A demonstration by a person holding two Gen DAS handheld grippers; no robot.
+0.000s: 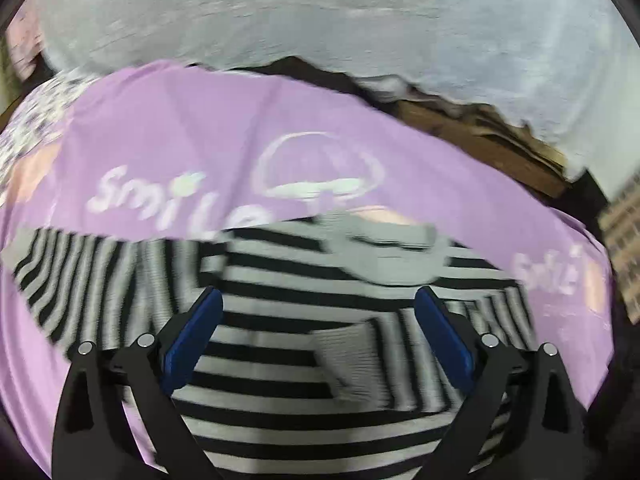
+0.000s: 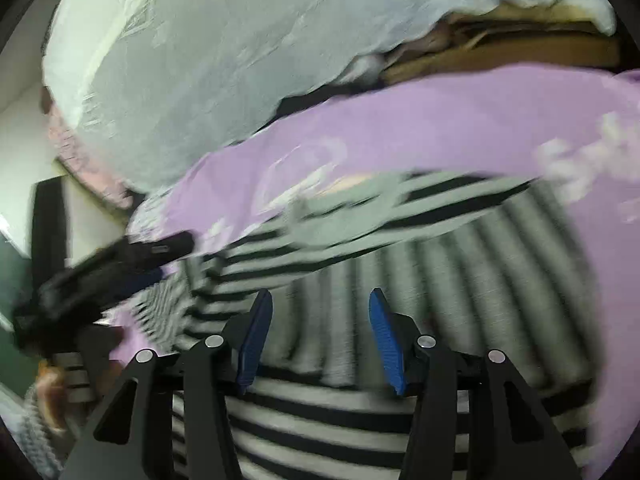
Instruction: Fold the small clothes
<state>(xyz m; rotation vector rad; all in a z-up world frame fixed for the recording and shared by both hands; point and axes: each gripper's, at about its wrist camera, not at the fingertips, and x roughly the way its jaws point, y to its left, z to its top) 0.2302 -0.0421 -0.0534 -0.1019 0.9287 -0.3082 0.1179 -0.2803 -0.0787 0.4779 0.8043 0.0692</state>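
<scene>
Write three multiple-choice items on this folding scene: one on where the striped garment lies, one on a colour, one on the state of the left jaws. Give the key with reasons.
1. The striped garment lies on:
A. the purple sheet
B. a bare wooden floor
C. a metal tray

2. Its stripes are:
A. red and yellow
B. black and white
C. plain green

3. The left gripper has its jaws:
A. shut on a sleeve
B. open, with nothing clamped
C. out of view

Key: 1 A, purple cloth borders the garment; 2 B, dark and pale bands alternate; 3 B, the blue pads stand wide apart above the fabric.
</scene>
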